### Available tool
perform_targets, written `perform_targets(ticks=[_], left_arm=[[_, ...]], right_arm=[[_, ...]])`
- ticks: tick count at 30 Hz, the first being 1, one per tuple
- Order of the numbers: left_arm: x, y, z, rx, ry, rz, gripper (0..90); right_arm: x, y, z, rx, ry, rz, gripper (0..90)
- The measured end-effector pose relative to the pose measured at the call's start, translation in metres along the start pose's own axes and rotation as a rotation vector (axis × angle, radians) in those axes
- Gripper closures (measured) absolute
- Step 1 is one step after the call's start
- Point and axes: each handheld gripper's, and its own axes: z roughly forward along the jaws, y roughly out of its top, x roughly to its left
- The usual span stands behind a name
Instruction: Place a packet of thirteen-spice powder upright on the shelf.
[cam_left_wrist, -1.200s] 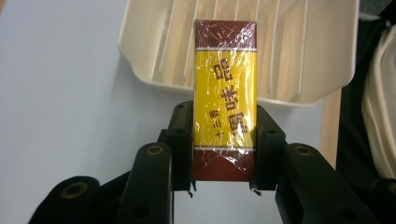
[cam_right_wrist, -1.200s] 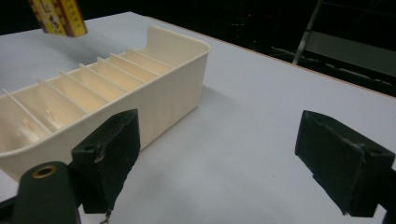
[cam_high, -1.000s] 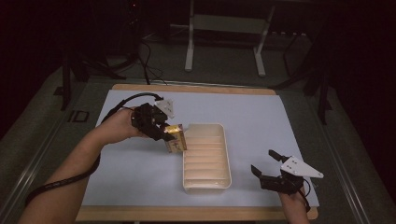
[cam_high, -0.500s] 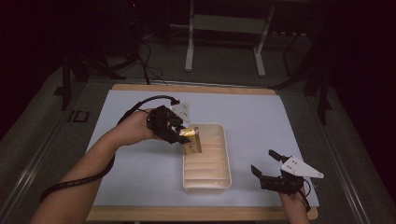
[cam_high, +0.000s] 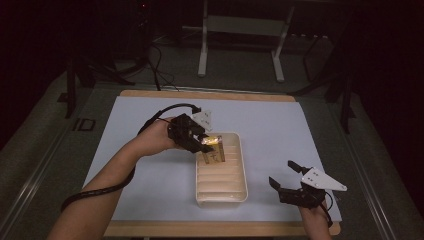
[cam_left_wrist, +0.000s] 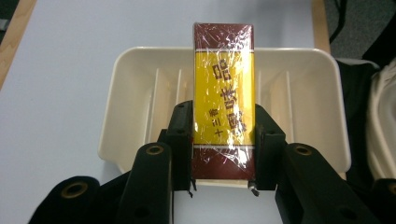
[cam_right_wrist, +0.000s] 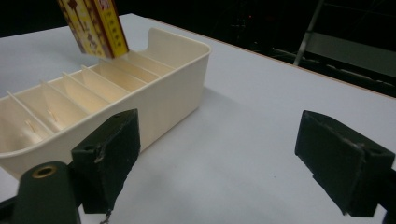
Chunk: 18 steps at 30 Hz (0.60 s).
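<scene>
Cream plastic tray with ribbed dividers (cam_high: 222, 187) lies lengthwise on the pale blue mat (cam_high: 280, 130) that covers the wooden table (cam_high: 210, 229), whose edges alone show around the mat. In the right gripper view the tray (cam_right_wrist: 154, 98) is cut off at the left edge, while the left gripper view looks down on its far end (cam_left_wrist: 299, 74). Over that far end hangs the yellow and maroon film-wrapped box (cam_high: 212, 150), clamped by its long sides in the left gripper (cam_left_wrist: 223, 140); the print on the box (cam_left_wrist: 224, 102) is readable there, a blur from above. The right gripper view catches just its tilted lower corner (cam_right_wrist: 95, 28) above the dividers. Whether the box touches the tray I cannot tell. Near the tray's near right corner, the right gripper (cam_high: 290, 177) hovers with jaws wide and nothing between them
</scene>
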Motion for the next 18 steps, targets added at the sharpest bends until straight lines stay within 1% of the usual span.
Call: perform_targets(ticks=[5,6,8,9,13,18], left_arm=[[0.004,-0.002,0.008,0.005,-0.006,0.003,67.4],[0.004,-0.002,0.009,0.004,0.000,0.001,67.4],[0.006,-0.003,0.011,0.004,-0.015,0.001,67.4],[0.006,-0.003,0.012,0.003,-0.015,0.003,67.4],[0.006,-0.002,0.016,0.020,-0.030,0.016,67.4],[0.008,-0.003,0.019,0.024,-0.027,0.016,67.4]], right_arm=[[0.000,0.000,0.000,0.000,0.001,0.002,14.2],[0.000,0.000,0.000,0.000,0.000,0.003,14.2],[0.000,0.000,0.000,0.000,0.001,0.003,14.2],[0.000,0.000,0.000,-0.001,0.001,0.002,14.2],[0.000,0.000,0.000,0.000,0.001,0.004,14.2],[0.000,0.000,0.000,0.000,0.002,0.002,14.2]])
